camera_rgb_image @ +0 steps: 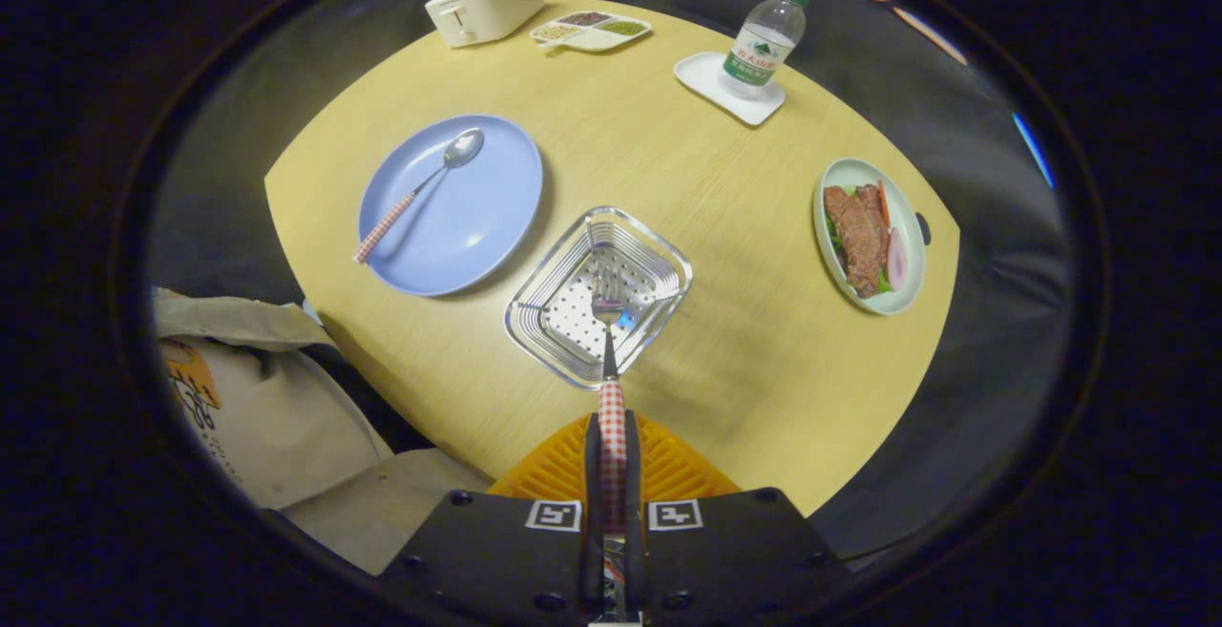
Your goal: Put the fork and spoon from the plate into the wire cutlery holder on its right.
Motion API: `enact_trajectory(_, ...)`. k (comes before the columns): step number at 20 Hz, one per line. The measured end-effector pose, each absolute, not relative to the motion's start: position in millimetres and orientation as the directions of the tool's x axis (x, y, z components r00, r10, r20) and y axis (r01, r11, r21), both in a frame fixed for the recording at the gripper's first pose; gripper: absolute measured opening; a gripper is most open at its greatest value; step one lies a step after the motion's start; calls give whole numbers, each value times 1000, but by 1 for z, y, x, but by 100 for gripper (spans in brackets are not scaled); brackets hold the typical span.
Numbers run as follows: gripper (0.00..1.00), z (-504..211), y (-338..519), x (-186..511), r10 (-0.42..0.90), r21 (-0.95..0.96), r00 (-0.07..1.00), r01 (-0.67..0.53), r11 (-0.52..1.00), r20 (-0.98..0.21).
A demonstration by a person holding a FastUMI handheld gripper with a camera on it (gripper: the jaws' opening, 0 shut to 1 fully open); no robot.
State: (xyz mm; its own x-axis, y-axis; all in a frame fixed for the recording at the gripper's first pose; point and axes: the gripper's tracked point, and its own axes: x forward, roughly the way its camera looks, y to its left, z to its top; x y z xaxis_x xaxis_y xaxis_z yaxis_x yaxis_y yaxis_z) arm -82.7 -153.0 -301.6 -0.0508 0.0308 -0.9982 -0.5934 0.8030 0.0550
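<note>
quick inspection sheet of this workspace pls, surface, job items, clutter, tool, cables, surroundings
surface: wooden table, bare in the middle.
job's things: fork held by its checked handle, tines over the wire cutlery holder; spoon lying on the blue plate.
clutter: toaster, divided snack tray, water bottle on a white coaster, dish of meat, orange rack under the fingers.
grippers: tool shut on the fork handle.
cables: nothing seen.
surroundings: dark booth wall, beige bag beside the table.
</note>
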Motion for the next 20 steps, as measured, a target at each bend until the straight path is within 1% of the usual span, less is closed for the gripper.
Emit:
enact_trajectory(8, 12, -309, -147, -79, -14, 47, -92, -623, 781, -996)
enact_trajectory(9, 15, -309, -145, -77, -14, 46, -92, -621, 782, -996)
enact_trajectory(13, 17, -306, -139, -67, 3, 39, -61, -592, 805, -998)
enact_trajectory(17, 59, -300, -133, -57, 29, 14, 18, -556, 831, -999)
enact_trajectory(20, 91, -285, -120, -45, 70, -3, 128, -499, 867, -989)
